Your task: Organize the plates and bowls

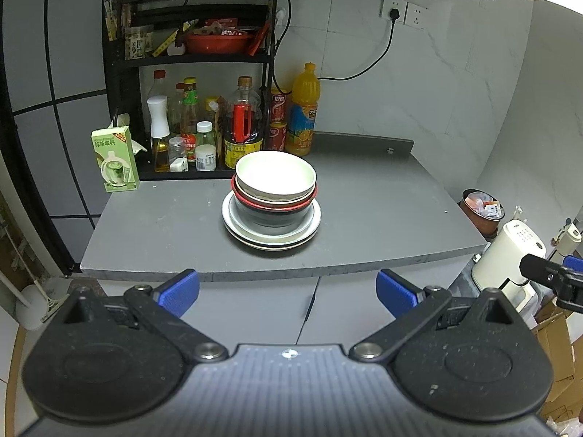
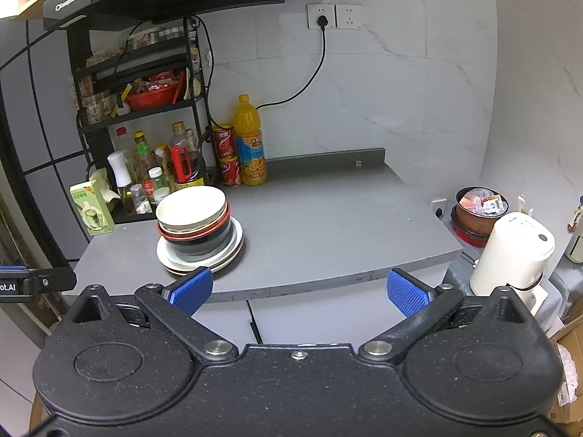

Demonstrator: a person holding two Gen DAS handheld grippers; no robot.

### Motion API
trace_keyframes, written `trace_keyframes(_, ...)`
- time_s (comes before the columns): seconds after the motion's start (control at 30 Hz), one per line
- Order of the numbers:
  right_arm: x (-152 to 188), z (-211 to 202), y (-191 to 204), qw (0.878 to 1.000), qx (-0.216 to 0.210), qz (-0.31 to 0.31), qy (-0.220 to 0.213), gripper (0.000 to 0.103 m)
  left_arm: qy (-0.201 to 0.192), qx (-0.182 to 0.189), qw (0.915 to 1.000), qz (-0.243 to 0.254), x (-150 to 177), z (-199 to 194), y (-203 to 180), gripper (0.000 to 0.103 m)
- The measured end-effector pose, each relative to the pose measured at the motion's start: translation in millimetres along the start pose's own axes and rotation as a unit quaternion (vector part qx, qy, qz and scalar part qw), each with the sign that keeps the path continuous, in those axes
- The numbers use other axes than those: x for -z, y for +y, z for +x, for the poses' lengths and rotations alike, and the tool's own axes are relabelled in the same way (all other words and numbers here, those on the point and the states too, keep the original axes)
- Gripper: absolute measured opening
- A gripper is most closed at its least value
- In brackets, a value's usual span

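A stack of dishes stands on the grey counter [image 1: 364,204]: a white bowl [image 1: 275,174] on top, a red-rimmed dark bowl [image 1: 271,211] under it, and white plates [image 1: 309,231] at the bottom. The stack also shows in the right wrist view, with the white bowl [image 2: 191,205] and plates [image 2: 233,247] left of centre. My left gripper [image 1: 288,293] is open and empty, held back from the counter's front edge, facing the stack. My right gripper [image 2: 298,293] is open and empty, also short of the front edge, with the stack ahead to its left.
A black rack [image 1: 189,58] with bottles and jars stands at the counter's back left, next to red cans [image 1: 278,109] and an orange juice bottle [image 1: 304,109]. A green carton [image 1: 114,158] stands at the left. A white appliance [image 2: 510,255] and a bin [image 2: 477,211] stand beyond the right edge.
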State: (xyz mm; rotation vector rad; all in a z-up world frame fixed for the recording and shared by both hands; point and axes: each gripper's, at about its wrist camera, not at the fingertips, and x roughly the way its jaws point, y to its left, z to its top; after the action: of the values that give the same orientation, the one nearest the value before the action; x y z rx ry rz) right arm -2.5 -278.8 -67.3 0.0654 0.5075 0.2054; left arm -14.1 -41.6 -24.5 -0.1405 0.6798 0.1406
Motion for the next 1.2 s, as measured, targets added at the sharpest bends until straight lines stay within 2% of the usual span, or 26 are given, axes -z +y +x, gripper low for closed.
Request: trace_keyframes(1.2, -1.0, 2.8, -2.0, 1.0, 0.0, -0.001, -0.002, 0.103, 0.001, 0.005, 1.0, 0.007, -6.7, 8.0, -1.1, 0.102)
